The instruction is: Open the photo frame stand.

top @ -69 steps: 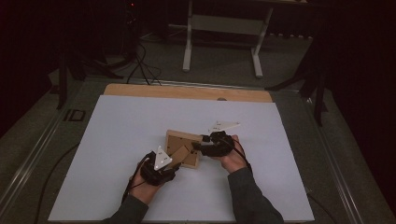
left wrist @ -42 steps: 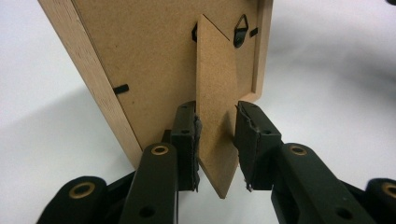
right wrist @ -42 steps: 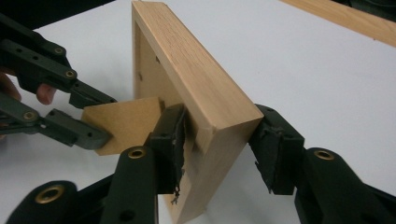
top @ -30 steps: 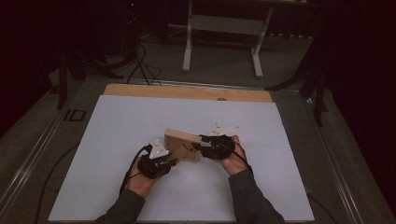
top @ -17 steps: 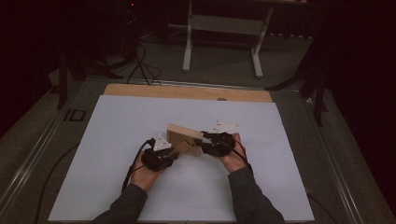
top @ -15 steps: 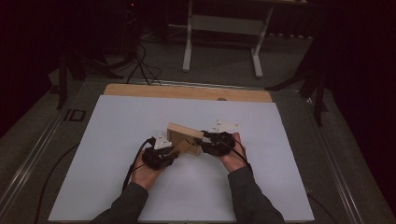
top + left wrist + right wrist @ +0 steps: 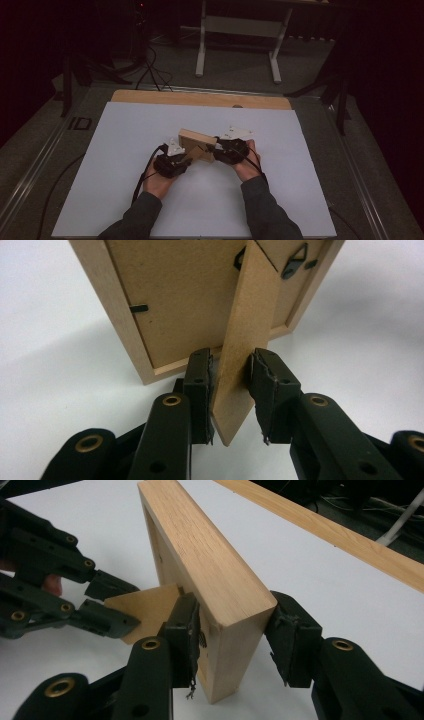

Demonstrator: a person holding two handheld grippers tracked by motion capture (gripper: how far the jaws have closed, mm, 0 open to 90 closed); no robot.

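The left gripper (image 7: 186,159) sits at about 7 o'clock of the picture frame (image 7: 197,140), which stands near the middle of the white sheet (image 7: 125,150). The left gripper view adds what the high view cannot give: the frame's brown back board, a metal hanger (image 7: 295,260) at 1 o'clock, and the fold-out stand (image 7: 242,345) caught between the narrow jaws, one pad touching it and the other just beside it. The right gripper (image 7: 232,635) is at the frame's 3 o'clock in the high view; its own view shows the jaws straddling the thick wooden edge, the left pad against the wood, the right pad a little apart, so whether it presses I cannot tell. That view also shows the left gripper's jaws on the stand at 9 o'clock.

The sheet covers a wooden table (image 7: 200,98) on a grey floor, with a white metal stand (image 7: 240,30) at 12 o'clock in a dark room.

The frame stands on edge, its long axis running from 10 to 4 o'clock in the high view.
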